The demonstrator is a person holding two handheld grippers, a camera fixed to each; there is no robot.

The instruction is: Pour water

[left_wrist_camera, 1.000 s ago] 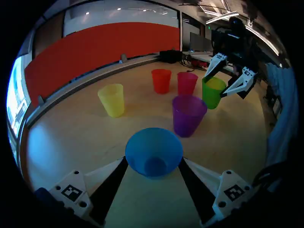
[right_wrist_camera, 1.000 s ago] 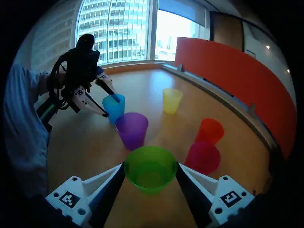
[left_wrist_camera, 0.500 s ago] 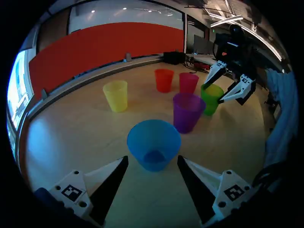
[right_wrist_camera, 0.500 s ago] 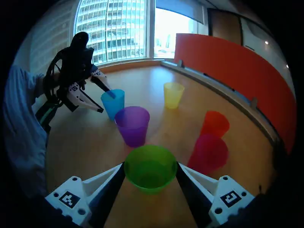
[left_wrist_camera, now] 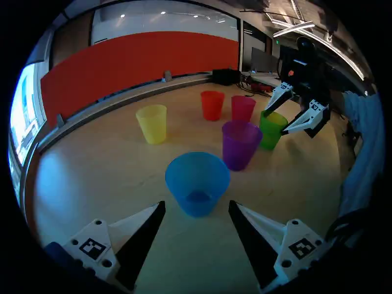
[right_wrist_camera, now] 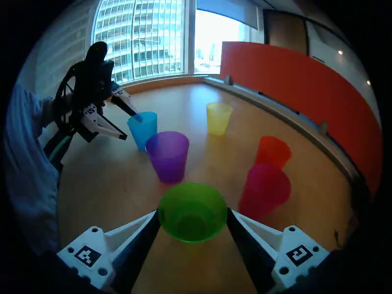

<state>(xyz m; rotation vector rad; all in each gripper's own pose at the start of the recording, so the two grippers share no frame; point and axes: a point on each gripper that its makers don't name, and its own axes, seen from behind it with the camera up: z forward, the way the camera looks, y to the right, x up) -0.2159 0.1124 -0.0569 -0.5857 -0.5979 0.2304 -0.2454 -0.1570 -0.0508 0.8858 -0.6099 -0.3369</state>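
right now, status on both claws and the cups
Left claw open, blue cup standing loose at its tips. Right claw shut on green cup. Purple cup stands between those two.

Bare table (left_wrist_camera: 88, 171) lies open left of the blue cup (left_wrist_camera: 197, 182) and around the yellow cup (left_wrist_camera: 152, 123), while to the right the purple cup (left_wrist_camera: 239, 144), green cup (left_wrist_camera: 270, 136), pink cup (left_wrist_camera: 242, 108) and red cup (left_wrist_camera: 212, 105) crowd together, the right tool (left_wrist_camera: 276, 122) straddling the green cup, leaving narrow gaps.
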